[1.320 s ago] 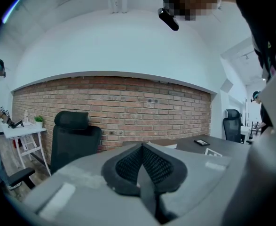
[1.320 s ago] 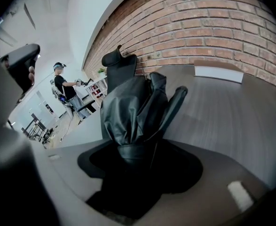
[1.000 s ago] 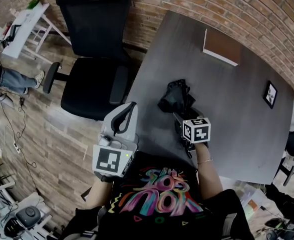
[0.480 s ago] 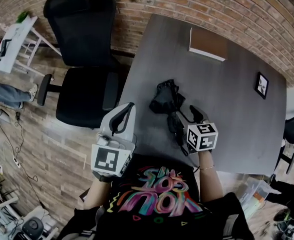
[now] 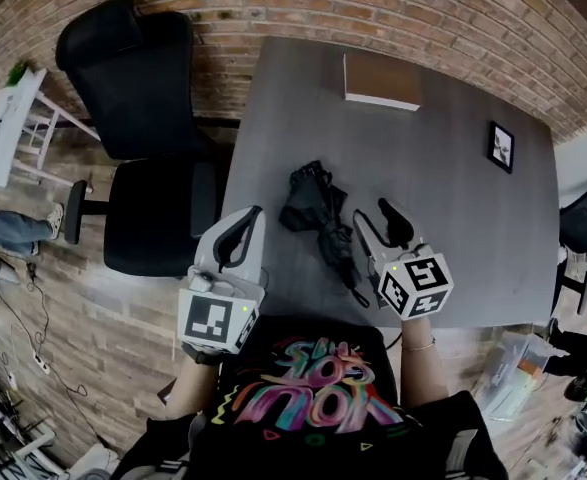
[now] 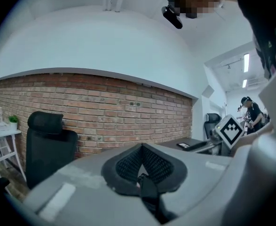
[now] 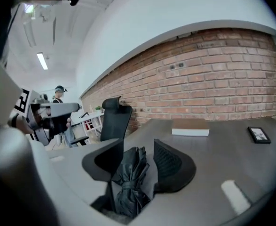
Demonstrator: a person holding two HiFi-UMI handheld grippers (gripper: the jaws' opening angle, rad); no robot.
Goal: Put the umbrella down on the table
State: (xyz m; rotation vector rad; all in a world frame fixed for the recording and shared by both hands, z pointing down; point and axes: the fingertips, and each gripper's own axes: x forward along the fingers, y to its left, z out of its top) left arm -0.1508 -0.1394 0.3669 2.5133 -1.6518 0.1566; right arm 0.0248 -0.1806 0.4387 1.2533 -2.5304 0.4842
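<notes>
— What could be going wrong from here?
— The right hand-held gripper (image 5: 376, 220) is hovering released, its jaws having just been closing with nothing gripped between them; a jaw catching fabric could be dragging the umbrella (image 5: 318, 223) toward the counter's (image 5: 453, 158) near edge.
— Where is it lying?
— Flat on the counter, just left of those jaws, untouched. The left hand-held gripper (image 5: 245, 223) is idling clenched, empty.

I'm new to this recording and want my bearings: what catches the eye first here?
A folded black umbrella lying on the grey table, toward its near edge. Just right of it hovers the right gripper, its jaws apart though they have just been closing, nothing gripped between them. Behind runs a red brick wall, with a black office chair left of the table.
</notes>
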